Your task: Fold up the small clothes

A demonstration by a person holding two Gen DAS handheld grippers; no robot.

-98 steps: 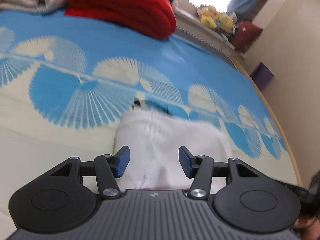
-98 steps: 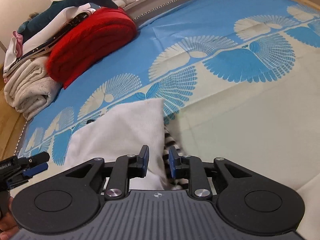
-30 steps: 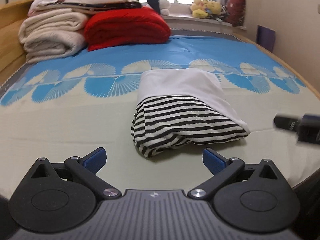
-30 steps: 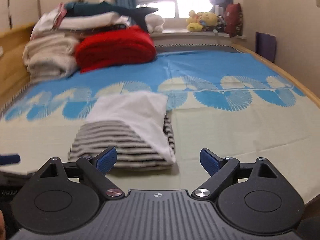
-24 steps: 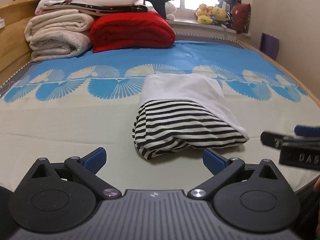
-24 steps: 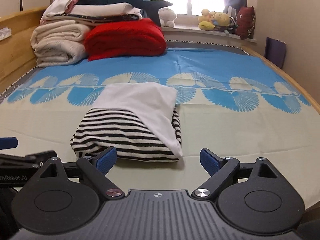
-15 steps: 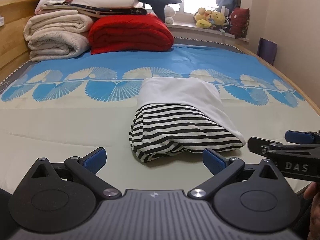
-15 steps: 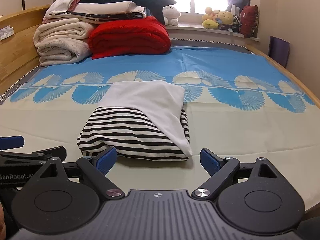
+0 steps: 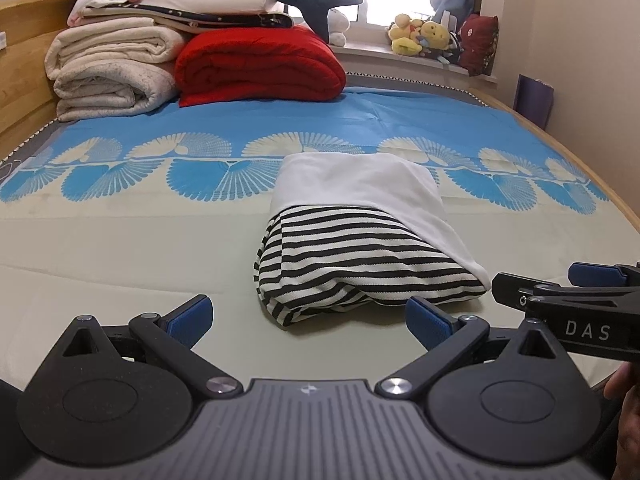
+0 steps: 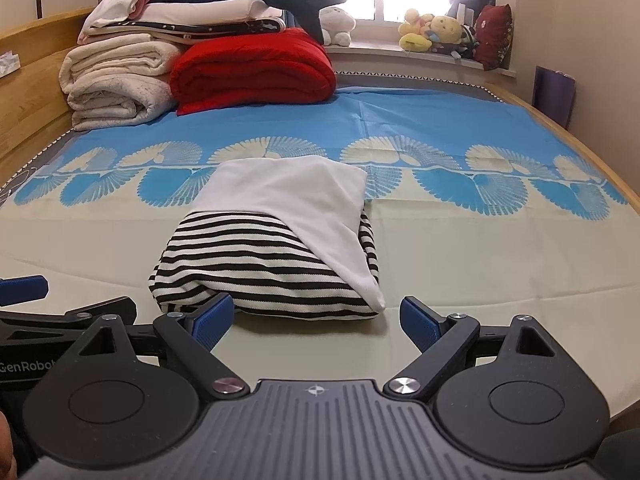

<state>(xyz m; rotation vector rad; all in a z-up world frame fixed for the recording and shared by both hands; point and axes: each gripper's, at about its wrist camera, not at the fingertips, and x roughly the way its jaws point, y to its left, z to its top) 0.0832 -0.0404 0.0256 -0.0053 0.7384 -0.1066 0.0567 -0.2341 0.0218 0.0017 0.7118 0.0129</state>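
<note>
Once clamped over the cloth, now drawn back and spread wide — left tool (image 9: 308,316) and right tool (image 10: 316,318), both empty. Black-and-white striped knit garment (image 9: 360,256), folded, lying released on the patterned blue-and-cream bed sheet (image 9: 120,240) — fold apparently finished.

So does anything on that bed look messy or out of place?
Slightly. The folded garment is uneven: its white layer lies skewed across the striped part, trailing to a point at one corner. Nothing looks spilled or damaged.
</note>
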